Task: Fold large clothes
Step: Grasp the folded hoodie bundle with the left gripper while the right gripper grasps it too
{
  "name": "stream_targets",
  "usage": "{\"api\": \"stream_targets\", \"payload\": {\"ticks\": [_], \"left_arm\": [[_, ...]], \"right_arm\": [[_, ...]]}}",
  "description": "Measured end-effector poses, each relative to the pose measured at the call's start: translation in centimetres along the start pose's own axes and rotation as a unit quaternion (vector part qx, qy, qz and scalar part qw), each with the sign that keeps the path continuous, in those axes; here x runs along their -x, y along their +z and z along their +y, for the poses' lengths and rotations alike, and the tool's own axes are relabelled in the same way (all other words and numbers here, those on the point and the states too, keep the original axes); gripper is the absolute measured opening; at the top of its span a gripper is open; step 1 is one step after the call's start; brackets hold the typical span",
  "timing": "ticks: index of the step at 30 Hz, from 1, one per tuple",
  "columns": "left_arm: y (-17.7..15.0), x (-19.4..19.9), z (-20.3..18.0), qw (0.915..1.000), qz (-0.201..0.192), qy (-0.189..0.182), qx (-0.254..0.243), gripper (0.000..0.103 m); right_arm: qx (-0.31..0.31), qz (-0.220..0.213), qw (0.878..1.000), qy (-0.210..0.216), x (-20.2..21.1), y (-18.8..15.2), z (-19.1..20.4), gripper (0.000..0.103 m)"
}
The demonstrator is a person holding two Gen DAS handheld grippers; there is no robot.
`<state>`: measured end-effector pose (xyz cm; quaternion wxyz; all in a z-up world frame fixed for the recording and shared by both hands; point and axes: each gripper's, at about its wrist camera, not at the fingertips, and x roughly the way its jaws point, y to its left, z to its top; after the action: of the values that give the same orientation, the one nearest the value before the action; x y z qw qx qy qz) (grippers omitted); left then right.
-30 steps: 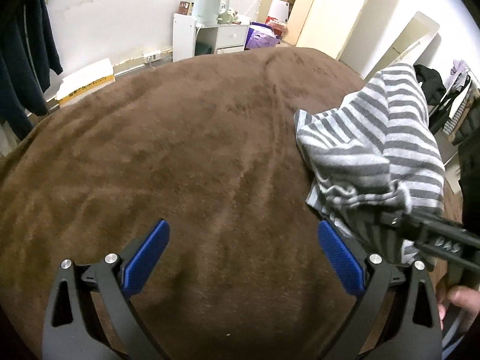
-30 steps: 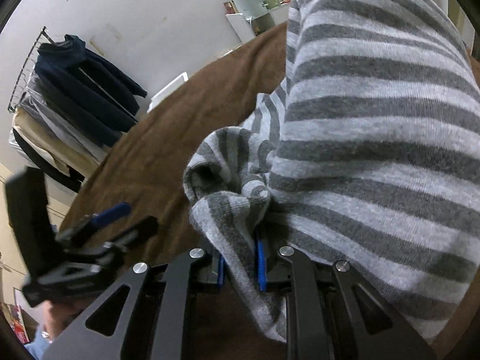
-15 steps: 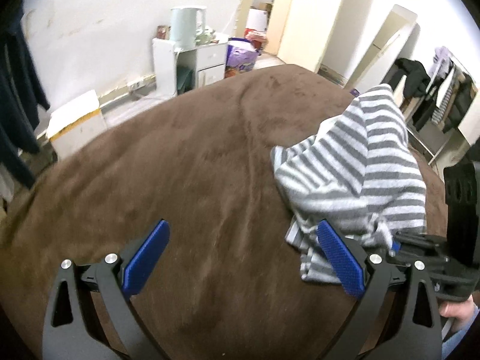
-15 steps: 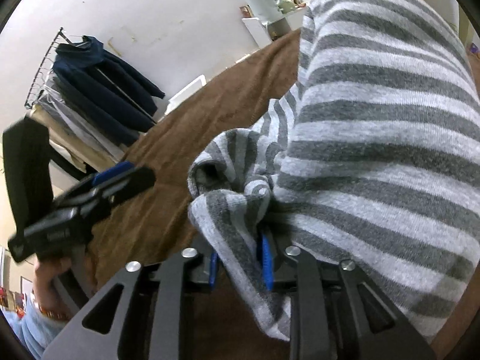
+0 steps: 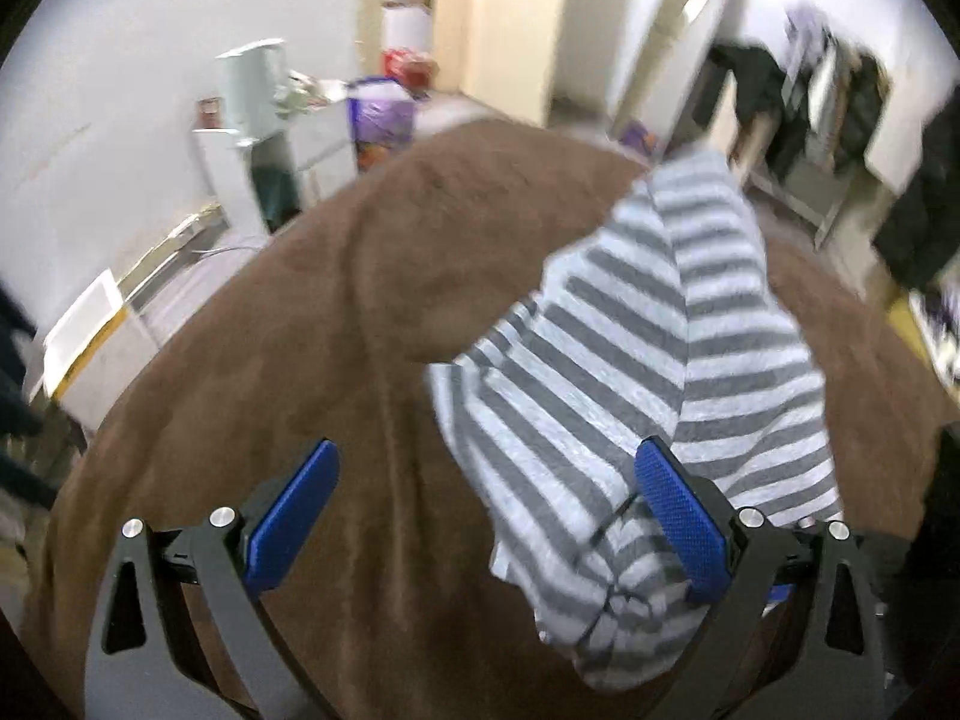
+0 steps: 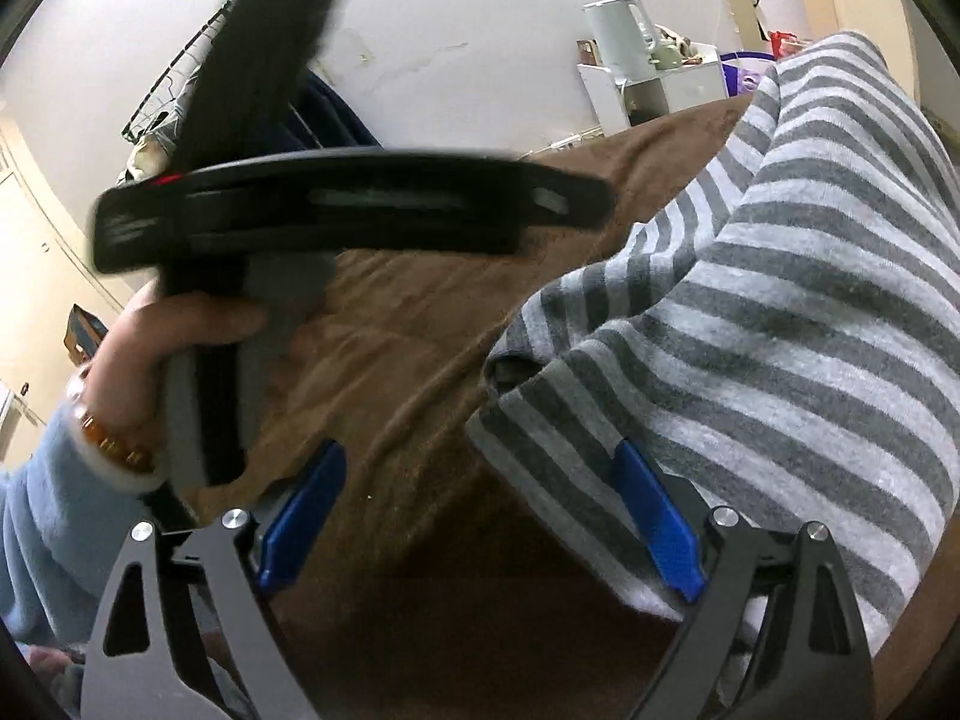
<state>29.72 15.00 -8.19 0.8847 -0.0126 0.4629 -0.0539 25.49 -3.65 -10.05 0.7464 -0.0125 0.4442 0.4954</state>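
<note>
A grey-and-white striped garment [image 5: 654,348] lies bunched on the brown blanket [image 5: 312,360], right of centre in the left wrist view. My left gripper [image 5: 486,510] is open above the blanket, its right blue pad [image 5: 678,516] over the garment's near edge. In the right wrist view the same striped garment [image 6: 780,312] fills the right side. My right gripper [image 6: 480,516] has its jaws opening wide; the cloth's corner lies loose by the right pad [image 6: 657,516], not pinched. The left gripper's body [image 6: 336,210] and the person's hand [image 6: 156,360] cross the upper left.
A white cabinet with a pale kettle [image 5: 252,96] stands beyond the bed. A purple bag [image 5: 381,114] sits beside it, a flat box [image 5: 84,330] on the floor at left. Dark clothes hang on a rack [image 5: 798,102] at right and on a rail [image 6: 180,96].
My right gripper let go of the striped garment's corner and its jaws swung wide apart. The left gripper rose and shifted right, now crossing close in front of the right wrist camera.
</note>
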Motion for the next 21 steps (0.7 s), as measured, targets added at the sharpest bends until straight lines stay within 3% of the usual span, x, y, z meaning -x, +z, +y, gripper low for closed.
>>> {"api": "stream_targets", "payload": {"ticks": [4,9,14,17,19,21], "left_arm": [[-0.7,-3.2,-1.7,0.9986,0.032,0.011,-0.041,0.097],[-2.0,-4.3,-1.4,0.9994,0.03,0.015,-0.01,0.097],[-2.8,-4.5,-1.5,0.9995,0.024,0.021,-0.003,0.097],[-3.1,-4.3,-1.7,0.9995,0.019,0.026,0.007,0.097],[-3.3,-4.3,-1.7,0.9994,0.017,0.027,0.012,0.097],[-3.4,-4.3,-1.7,0.9993,0.016,0.029,0.017,0.097]], "right_arm": [[0.013,0.006,1.0,-0.004,0.8,-0.7,0.6,0.09],[0.016,-0.01,1.0,-0.024,4.7,-1.3,0.1,0.09],[-0.012,-0.049,0.996,-0.076,8.9,0.5,-2.7,0.088],[-0.037,-0.091,0.989,-0.115,10.5,2.7,-4.4,0.078],[-0.055,-0.107,0.982,-0.146,10.8,4.6,-6.0,0.064],[-0.068,-0.119,0.975,-0.176,10.2,6.4,-7.5,0.042]]}}
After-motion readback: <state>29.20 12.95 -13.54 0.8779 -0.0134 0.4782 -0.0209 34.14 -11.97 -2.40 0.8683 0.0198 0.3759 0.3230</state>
